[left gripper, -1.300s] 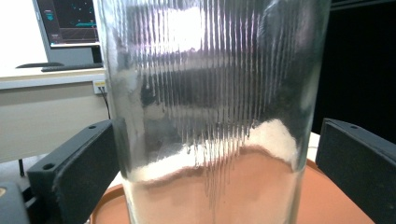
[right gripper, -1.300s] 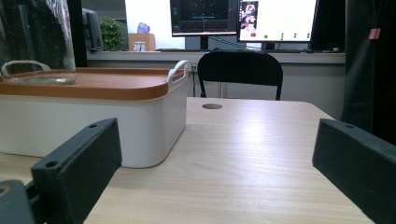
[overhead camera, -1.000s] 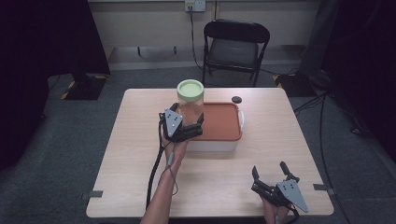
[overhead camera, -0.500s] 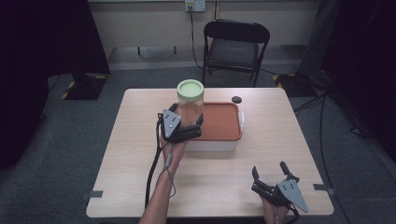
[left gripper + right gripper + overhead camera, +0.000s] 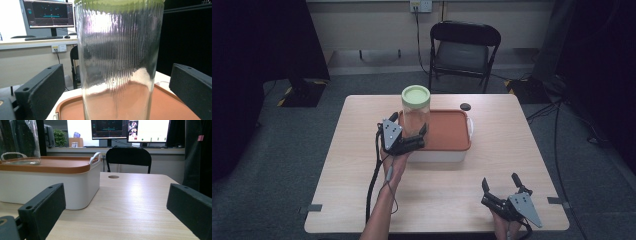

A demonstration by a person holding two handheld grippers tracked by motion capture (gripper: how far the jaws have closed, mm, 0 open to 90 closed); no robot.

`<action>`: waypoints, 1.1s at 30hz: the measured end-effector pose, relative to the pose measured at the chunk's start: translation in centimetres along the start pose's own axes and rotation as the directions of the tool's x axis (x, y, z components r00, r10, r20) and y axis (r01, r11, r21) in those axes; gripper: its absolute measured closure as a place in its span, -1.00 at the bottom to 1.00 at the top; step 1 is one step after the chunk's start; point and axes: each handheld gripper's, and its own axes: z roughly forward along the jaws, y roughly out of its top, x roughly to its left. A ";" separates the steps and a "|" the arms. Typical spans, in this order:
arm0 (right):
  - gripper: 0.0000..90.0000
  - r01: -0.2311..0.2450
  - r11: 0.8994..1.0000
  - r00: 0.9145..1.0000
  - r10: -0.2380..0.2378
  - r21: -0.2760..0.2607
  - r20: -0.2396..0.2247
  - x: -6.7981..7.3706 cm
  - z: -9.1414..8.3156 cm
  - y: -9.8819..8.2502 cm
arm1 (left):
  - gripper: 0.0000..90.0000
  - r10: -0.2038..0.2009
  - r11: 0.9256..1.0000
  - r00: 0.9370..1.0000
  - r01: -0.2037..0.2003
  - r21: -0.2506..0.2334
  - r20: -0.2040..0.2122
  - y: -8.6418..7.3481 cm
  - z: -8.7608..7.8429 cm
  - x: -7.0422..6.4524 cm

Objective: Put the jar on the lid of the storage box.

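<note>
A tall ribbed clear glass jar (image 5: 416, 116) with a pale green lid (image 5: 416, 94) stands upright on the orange lid (image 5: 449, 131) of a white box (image 5: 438, 156). My left gripper (image 5: 422, 137) is open, its jaws on either side of the jar's lower part. In the left gripper view the jar (image 5: 120, 62) stands close between the two jaws with a gap on each side. My right gripper (image 5: 499, 181) is open with nothing in it, low over the table near the front right edge. In the right gripper view the box (image 5: 50, 182) is ahead to the left.
A small dark round spot (image 5: 466, 106) lies on the wooden table (image 5: 512, 145) behind the box. A black folding chair (image 5: 464, 47) stands beyond the far edge. A cable (image 5: 374, 175) trails from the left gripper along the forearm.
The left gripper has shifted very slightly back toward the person. The jar, the box and the right gripper have stayed where they were.
</note>
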 end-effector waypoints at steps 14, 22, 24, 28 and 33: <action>-0.97 0.000 1.000 1.000 0.000 0.000 -0.005 0.0 0.0 0.0 | -1.00 0.012 1.000 1.000 -0.012 -0.007 0.010 0.0 -0.9 0.1; -0.97 0.000 1.000 1.000 0.000 0.001 -0.003 0.0 0.0 0.0 | -1.00 0.015 1.000 1.000 -0.015 -0.007 0.007 -0.2 -1.4 0.2; -0.97 0.000 1.000 1.000 0.000 0.000 -0.003 0.0 0.0 0.0 | -1.00 0.017 1.000 1.000 -0.017 -0.015 0.004 -0.1 -1.6 0.2; -0.97 0.001 1.000 1.000 -0.001 0.002 -0.003 0.0 0.0 0.0 | -1.00 0.012 1.000 1.000 -0.012 -0.012 0.006 0.1 -1.9 0.3; -0.97 0.001 1.000 1.000 -0.001 0.001 -0.004 0.0 0.0 0.0 | -1.00 -0.035 0.999 0.999 0.035 -0.007 0.037 0.1 -2.4 0.2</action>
